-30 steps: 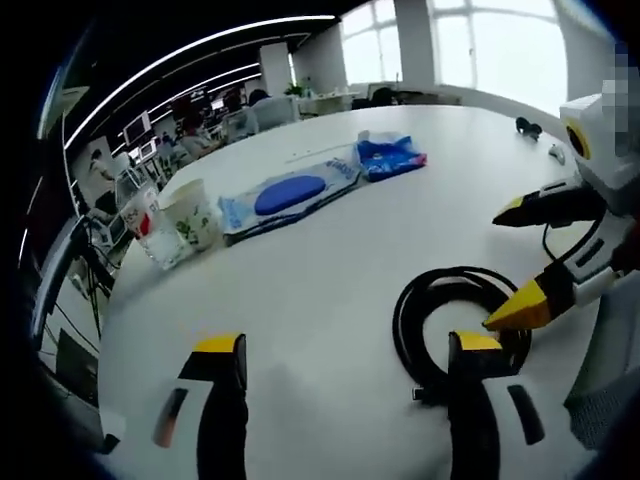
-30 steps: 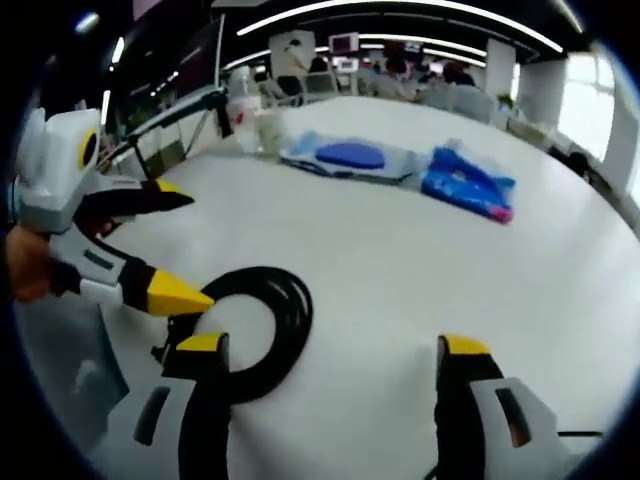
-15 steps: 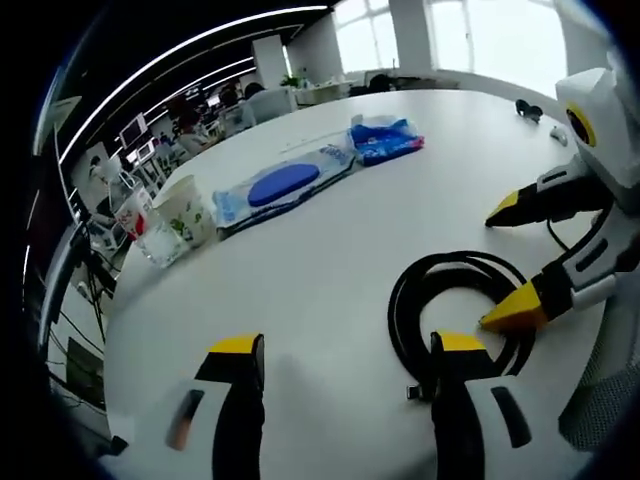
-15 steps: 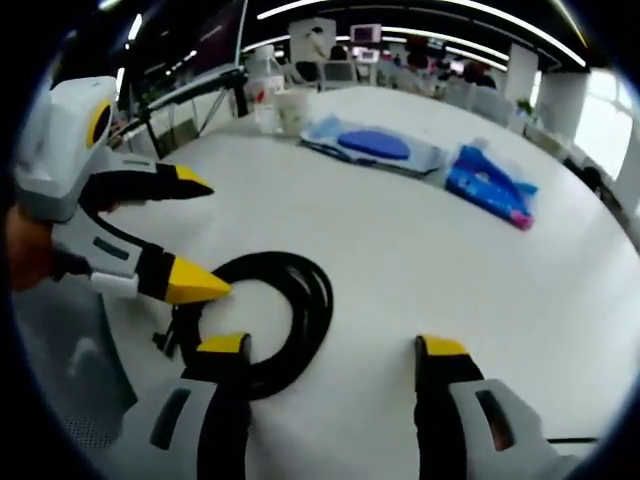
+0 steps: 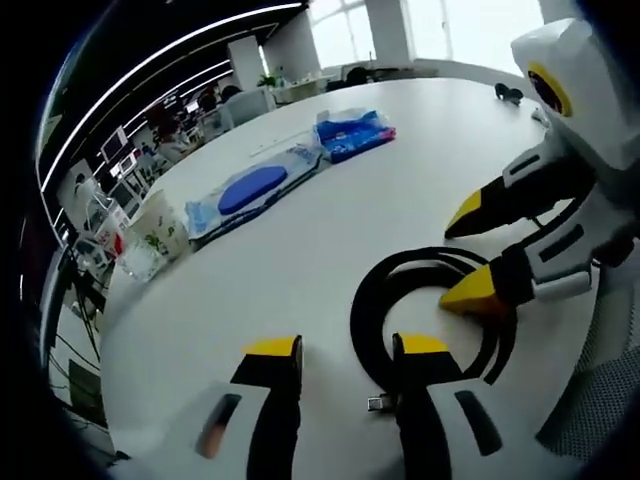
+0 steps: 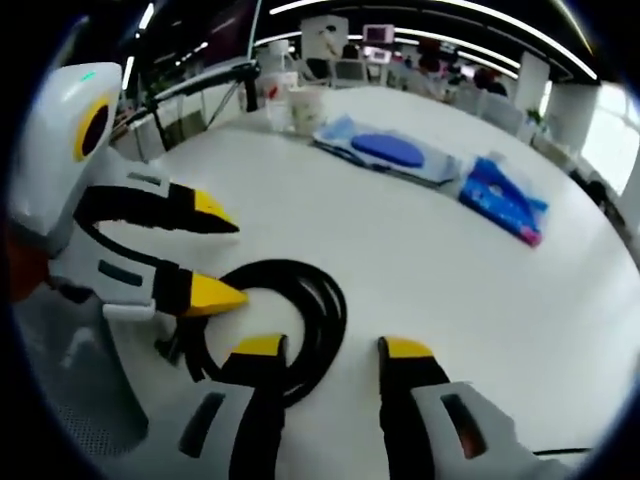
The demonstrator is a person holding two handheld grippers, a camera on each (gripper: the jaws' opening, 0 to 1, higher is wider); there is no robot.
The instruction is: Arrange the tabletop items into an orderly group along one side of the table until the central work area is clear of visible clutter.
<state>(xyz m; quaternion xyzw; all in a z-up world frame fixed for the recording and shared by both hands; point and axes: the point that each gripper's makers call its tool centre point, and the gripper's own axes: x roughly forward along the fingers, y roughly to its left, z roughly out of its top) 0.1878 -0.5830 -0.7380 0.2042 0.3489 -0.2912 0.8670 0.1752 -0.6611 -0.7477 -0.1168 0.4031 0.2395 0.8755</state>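
Two grippers meet over a coiled black cable (image 5: 425, 300) on a white table (image 5: 300, 250). The left gripper (image 5: 340, 352) holds its yellow-tipped jaws narrowly apart, gripping nothing; the coil lies just ahead of its right finger (image 5: 425, 347), which overlaps the loop's near edge. The right gripper (image 6: 325, 347) has its jaws likewise close together and empty, its left finger (image 6: 258, 348) over the near side of the coil, the loop spreading ahead and left. Beyond both sets of fingers, well apart from the cable, lie a wipes pack (image 5: 250, 192) with a blue lid, a blue packet (image 5: 352, 133) and cups (image 5: 150, 235) near the table's far edge.
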